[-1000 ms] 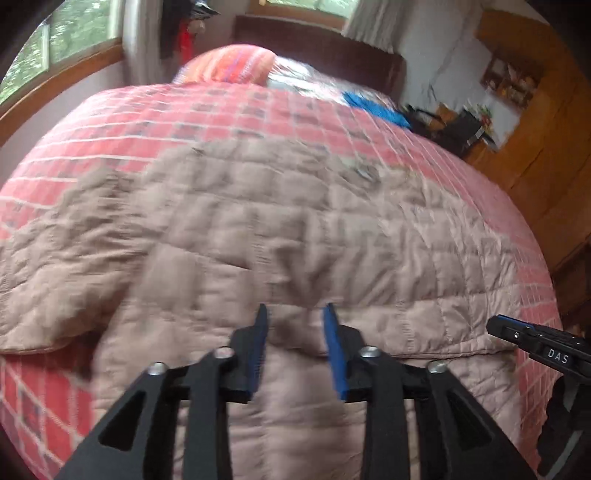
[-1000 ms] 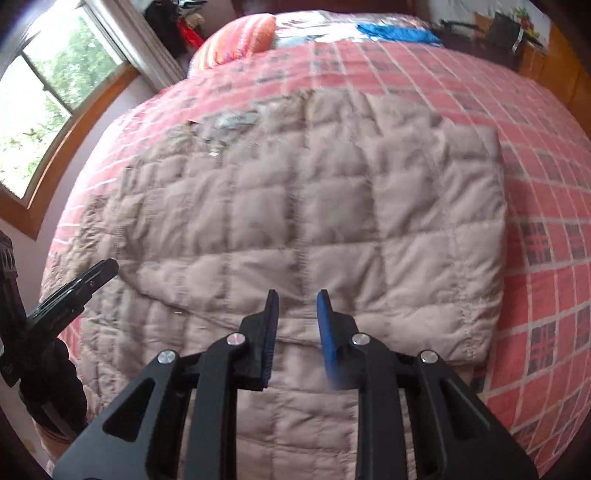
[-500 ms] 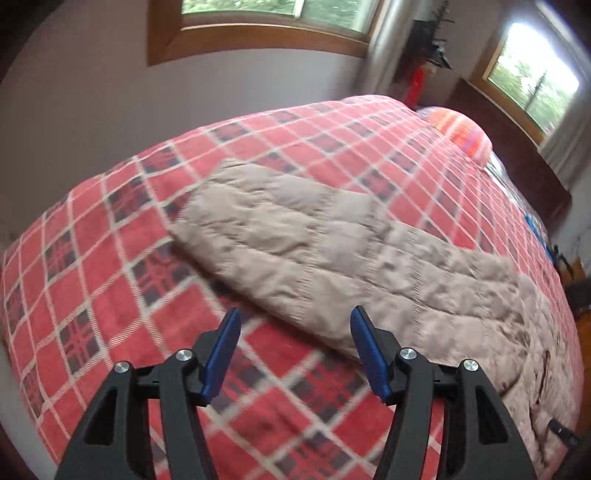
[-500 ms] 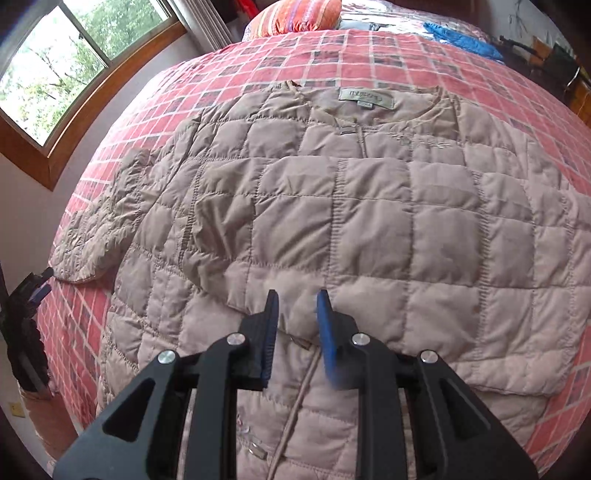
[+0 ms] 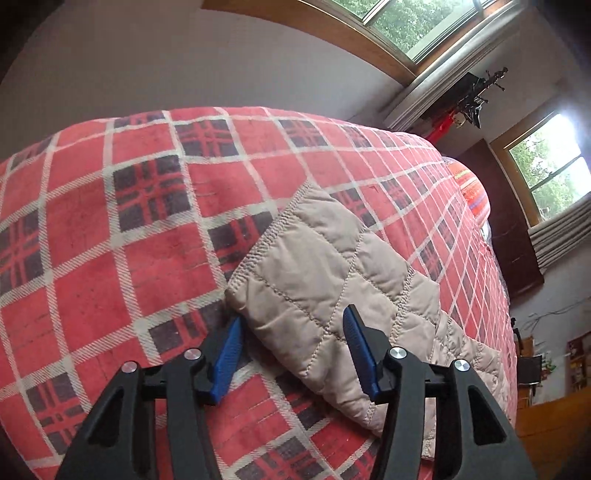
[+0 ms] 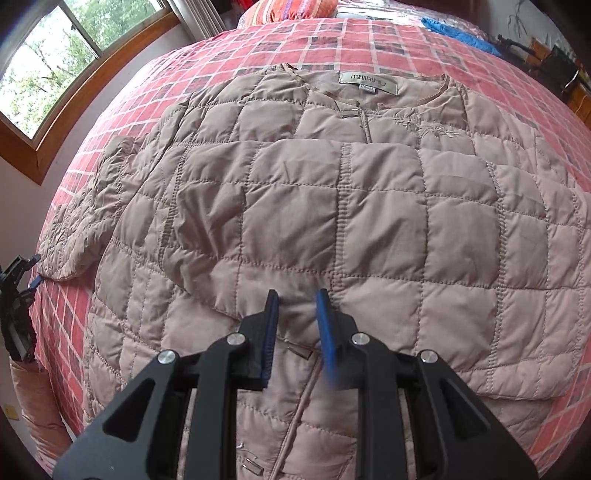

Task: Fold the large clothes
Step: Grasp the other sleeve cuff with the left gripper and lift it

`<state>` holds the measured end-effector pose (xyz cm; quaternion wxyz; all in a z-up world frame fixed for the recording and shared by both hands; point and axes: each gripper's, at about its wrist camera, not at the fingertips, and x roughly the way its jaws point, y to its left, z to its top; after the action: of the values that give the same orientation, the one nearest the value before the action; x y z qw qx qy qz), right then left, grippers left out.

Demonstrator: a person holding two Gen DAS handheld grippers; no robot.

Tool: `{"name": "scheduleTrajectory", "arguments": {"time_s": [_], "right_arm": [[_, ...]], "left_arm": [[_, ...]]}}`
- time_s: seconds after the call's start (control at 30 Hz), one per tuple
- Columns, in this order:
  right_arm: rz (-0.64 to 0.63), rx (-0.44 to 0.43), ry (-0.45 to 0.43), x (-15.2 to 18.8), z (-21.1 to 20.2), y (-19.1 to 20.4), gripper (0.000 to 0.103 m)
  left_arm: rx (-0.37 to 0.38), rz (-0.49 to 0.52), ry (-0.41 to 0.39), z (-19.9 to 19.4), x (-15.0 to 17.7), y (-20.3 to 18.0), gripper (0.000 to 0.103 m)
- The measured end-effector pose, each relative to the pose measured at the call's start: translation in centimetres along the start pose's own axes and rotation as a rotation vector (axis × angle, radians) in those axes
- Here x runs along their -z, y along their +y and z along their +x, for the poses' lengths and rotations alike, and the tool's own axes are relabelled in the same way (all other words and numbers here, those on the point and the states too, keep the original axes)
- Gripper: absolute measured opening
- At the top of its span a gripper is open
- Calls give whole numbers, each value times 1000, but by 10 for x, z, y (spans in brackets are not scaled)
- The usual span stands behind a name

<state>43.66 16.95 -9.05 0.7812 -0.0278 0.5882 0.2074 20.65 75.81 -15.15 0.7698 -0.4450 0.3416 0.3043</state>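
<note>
Left wrist: tongs (image 5: 291, 336) astride sleeve cuff (image 5: 295, 258)

A red plaid blanket (image 5: 110, 240) covered the bed. An orange striped pillow (image 6: 295, 8) lay at its head, with a blue cloth (image 6: 458, 33) near it (crumpled). Wood-framed windows (image 5: 546, 177) showed green trees, and a wooden cabinet (image 5: 554, 428) stood at the side.
</note>
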Motion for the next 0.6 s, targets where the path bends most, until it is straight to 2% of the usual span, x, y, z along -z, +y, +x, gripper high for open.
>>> {"name": "scheduleTrajectory", "arguments": {"time_s": [0.17, 0.27, 0.43, 0.6], "right_arm": [[-5, 2, -7, 1, 5, 0, 23], [3, -13, -13, 3, 6, -3, 22], [11, -22, -17, 5, 6, -6, 21], [-2, 0, -19, 5, 7, -3, 21]], "left_arm": [[-39, 7, -23, 6, -5, 1, 25], [-26, -5, -37, 7, -6, 0, 8], [-69, 57, -113, -5, 0, -17, 4], [-47, 143, -192, -33, 10, -45, 4]]}}
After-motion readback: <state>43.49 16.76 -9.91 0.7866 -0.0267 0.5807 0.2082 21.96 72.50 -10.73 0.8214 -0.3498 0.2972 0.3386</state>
